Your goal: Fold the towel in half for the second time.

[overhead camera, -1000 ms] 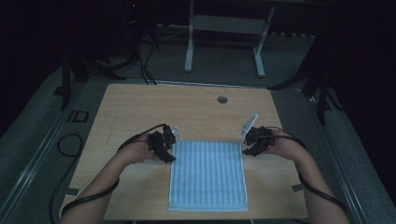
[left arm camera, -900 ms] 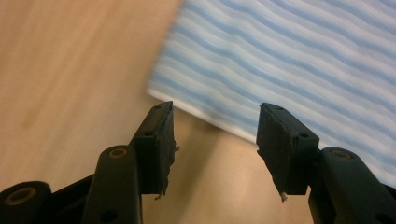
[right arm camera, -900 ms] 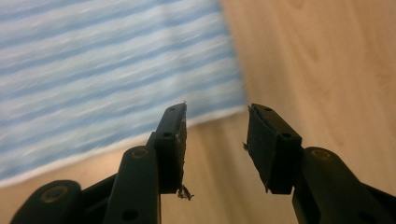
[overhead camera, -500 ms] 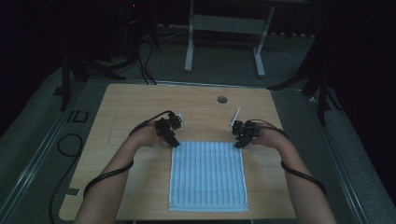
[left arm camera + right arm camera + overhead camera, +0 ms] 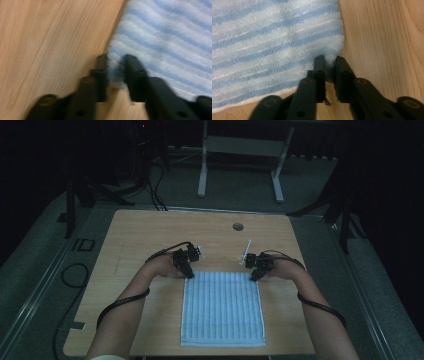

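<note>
A blue-and-white striped towel (image 5: 223,307) lies flat in the middle of the wooden table (image 5: 150,235). My left gripper (image 5: 189,273) sits at the towel's far left corner; its jaws have just been closing and now pinch that corner of the towel (image 5: 160,37) between them, around my left gripper (image 5: 116,61). My right gripper (image 5: 253,276) is at the far right corner; its jaws have also just been closing and pinch the towel (image 5: 269,37) corner, bunched at my right gripper (image 5: 330,60).
A round hole (image 5: 238,226) sits in the table near its far edge. Bare wood lies left and right of the towel. A metal stand (image 5: 240,150) and cables (image 5: 75,280) are on the floor beyond and beside the table.
Both hands moved from beside the towel's upper edges up to its far corners and lowered. Both sets of jaws have narrowed onto the towel corners.
</note>
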